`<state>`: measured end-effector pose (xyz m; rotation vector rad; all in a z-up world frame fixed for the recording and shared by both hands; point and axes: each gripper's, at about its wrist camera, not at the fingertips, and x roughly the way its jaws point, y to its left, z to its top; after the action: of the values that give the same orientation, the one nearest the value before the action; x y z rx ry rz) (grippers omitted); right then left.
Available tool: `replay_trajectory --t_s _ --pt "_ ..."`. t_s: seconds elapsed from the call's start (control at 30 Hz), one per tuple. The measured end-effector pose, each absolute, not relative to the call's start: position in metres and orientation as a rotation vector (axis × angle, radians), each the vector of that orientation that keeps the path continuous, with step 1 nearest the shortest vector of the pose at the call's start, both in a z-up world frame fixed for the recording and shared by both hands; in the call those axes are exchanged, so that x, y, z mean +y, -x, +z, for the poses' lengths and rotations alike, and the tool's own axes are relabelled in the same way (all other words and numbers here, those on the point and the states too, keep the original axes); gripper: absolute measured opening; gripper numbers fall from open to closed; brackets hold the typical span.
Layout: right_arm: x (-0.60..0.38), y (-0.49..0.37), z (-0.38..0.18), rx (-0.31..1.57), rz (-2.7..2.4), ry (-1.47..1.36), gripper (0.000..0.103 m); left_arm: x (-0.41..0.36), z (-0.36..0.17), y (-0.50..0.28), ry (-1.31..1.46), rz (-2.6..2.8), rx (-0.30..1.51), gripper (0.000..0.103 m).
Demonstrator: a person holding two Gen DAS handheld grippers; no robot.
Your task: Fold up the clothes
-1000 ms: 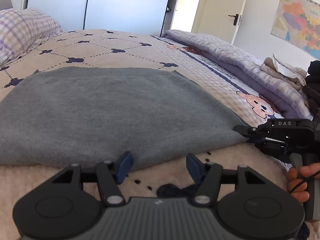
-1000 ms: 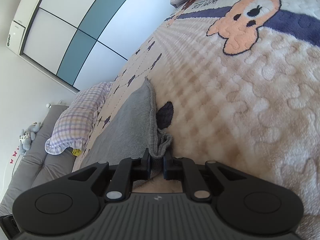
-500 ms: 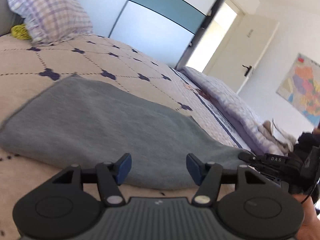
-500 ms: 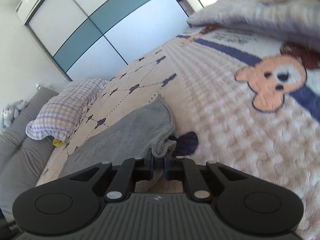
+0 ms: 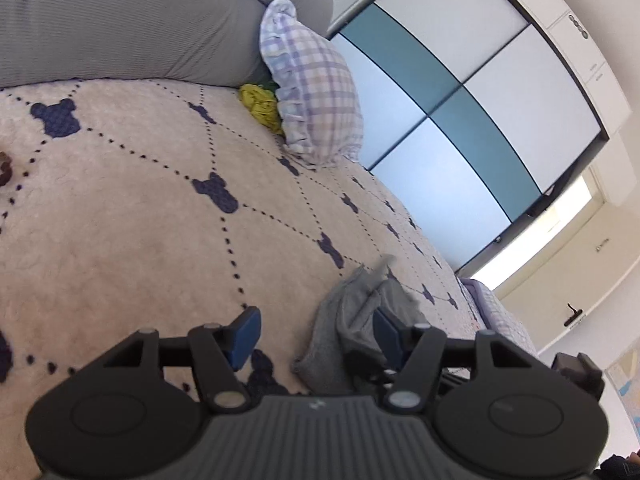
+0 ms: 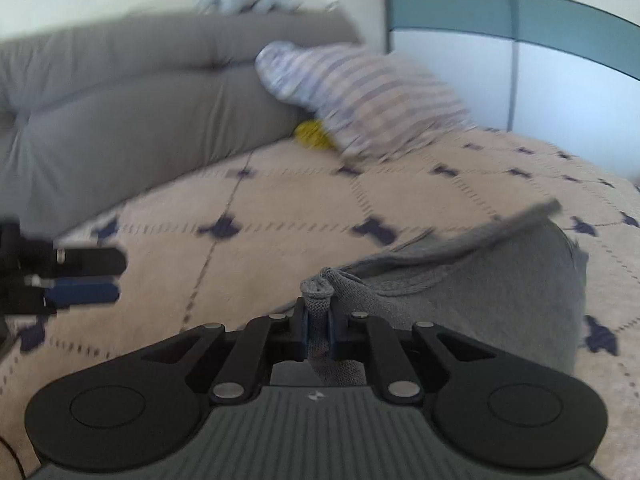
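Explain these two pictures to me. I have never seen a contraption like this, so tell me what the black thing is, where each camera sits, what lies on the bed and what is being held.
There is no robot here: a person holds a two-finger gripper in each hand, and each gripper carries a wide-angle camera looking along its fingers. That is why black parts fill the bottom of both pictures.

In the left wrist view, the left gripper is open and holds nothing.

In the right wrist view, the right gripper is shut on a corner of the grey garment, which lies bunched on the bear-patterned bedspread. The left gripper shows at that picture's left edge.

Behind are a checked pillow, something yellow beside it, and a grey headboard.
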<state>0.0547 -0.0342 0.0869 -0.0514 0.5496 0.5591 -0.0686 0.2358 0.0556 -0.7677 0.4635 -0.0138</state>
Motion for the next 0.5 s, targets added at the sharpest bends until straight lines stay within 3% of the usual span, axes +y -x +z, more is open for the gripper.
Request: replay_trajectory --t_s 0.2,0.27,0.3,0.33,0.43,0.5 --pt "-0.068 -0.055 0.105 0.605 0.503 -0.164 0.013 0.224 0.049 0.064 0.755 -0.042 0.49 0.063" --pt "-0.079 -0.055 0.111 0.623 0.483 -0.236 0.024 0.218 0.049 0.061 0.767 -0.062 0.488 0.063" --pt "-0.085 -0.055 0.114 0.631 0.473 -0.271 0.038 0.213 0.05 0.059 0.762 -0.073 0.492 0.063" --pt "-0.091 -0.055 0.117 0.64 0.463 -0.307 0.046 0.208 0.052 0.057 0.757 -0.084 0.495 0.064" --pt "-0.108 -0.055 0.126 0.664 0.432 -0.415 0.055 0.189 0.054 0.049 0.725 -0.113 0.518 0.069" --pt "-0.119 -0.055 0.132 0.68 0.41 -0.487 0.055 0.178 0.053 0.044 0.702 -0.116 0.542 0.071"
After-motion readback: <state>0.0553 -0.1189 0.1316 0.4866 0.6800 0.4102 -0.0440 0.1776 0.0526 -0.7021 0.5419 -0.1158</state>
